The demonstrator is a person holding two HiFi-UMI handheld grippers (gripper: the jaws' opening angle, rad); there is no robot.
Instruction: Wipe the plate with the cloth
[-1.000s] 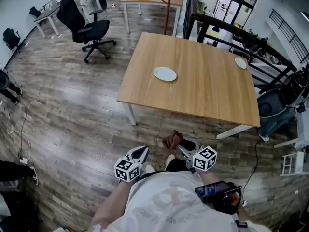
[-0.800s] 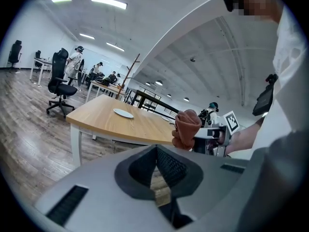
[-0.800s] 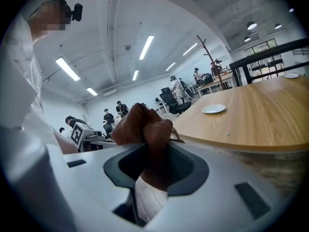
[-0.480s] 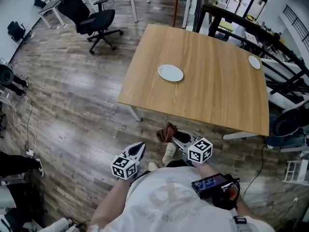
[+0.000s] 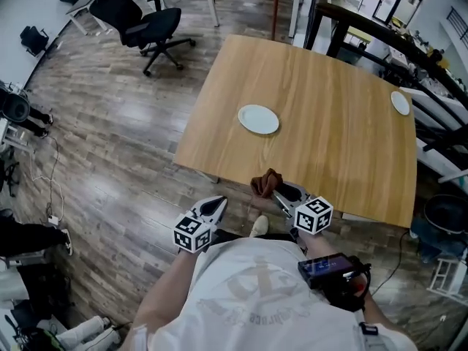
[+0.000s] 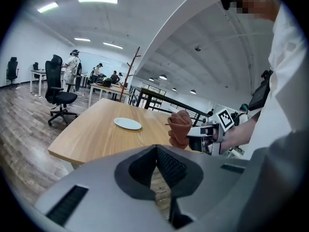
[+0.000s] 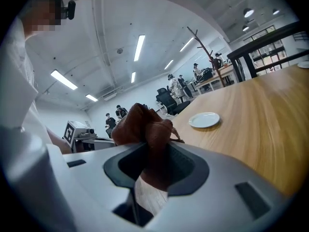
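A white plate lies on the wooden table, toward its left half; the left gripper view shows the plate ahead and the right gripper view shows the plate too. My right gripper is shut on a bunched brown cloth, held at the table's near edge. The cloth sticks up out of its jaws. My left gripper hangs off the table's near left side, shut and holding nothing; it sees the cloth to its right.
A second small plate sits at the table's far right edge. A black office chair stands on the wood floor at the upper left. Railings and desks lie beyond the table. Cables run along the floor at left.
The table has come nearer in the head view. Both grippers have moved forward; the cloth now reaches the table's near edge.
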